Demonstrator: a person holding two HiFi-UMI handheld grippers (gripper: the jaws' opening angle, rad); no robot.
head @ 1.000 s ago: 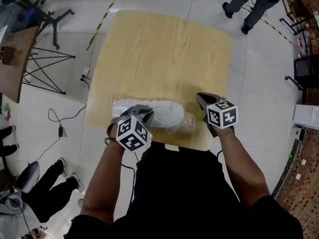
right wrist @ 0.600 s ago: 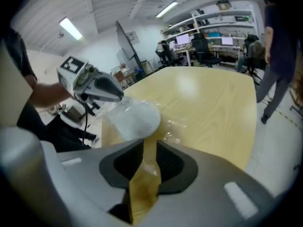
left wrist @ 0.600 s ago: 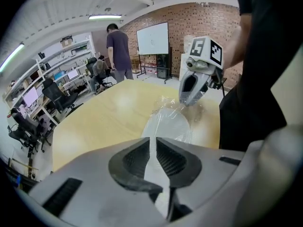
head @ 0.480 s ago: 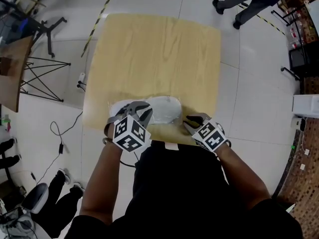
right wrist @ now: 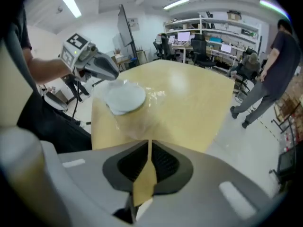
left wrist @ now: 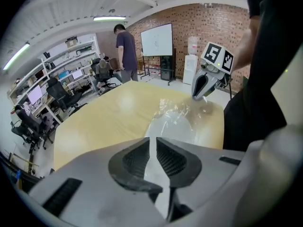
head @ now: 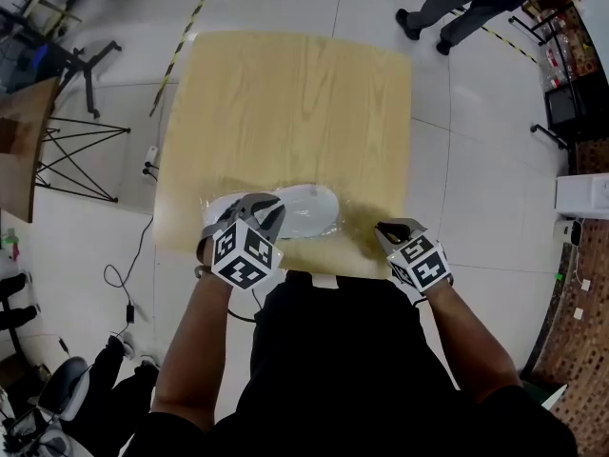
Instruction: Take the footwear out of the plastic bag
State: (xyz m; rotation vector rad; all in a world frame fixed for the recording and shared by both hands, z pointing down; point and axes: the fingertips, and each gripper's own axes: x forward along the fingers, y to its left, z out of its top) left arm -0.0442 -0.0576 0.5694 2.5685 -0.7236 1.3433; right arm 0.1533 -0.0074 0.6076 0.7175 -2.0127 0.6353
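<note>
on the floor at the far left a black cable (head: pixel 122 276) trails beside the table (head: pixel 295 103). the left hand-held gripper (head: pixel 266 209) points down at the table's near edge, over the left end of the plastic bag (head: pixel 360 219). its jaws have just been closing and are pinched narrow on the film, with white showing in the slit between them. the white footwear (head: pixel 309 209) lies inside the bag, flat on the table close to the person's body, its length running left to right. the bag's clear, crinkled end stretches on to the right of the footwear, toward the right hand-held gripper (head: pixel 392 228) by the table's near right corner. that gripper's jaws have also just been closing and sit almost together, nipping the end of the film. beyond the table's far right corner a person's legs (head: pixel 447 12) stand on the pale floor.
</note>
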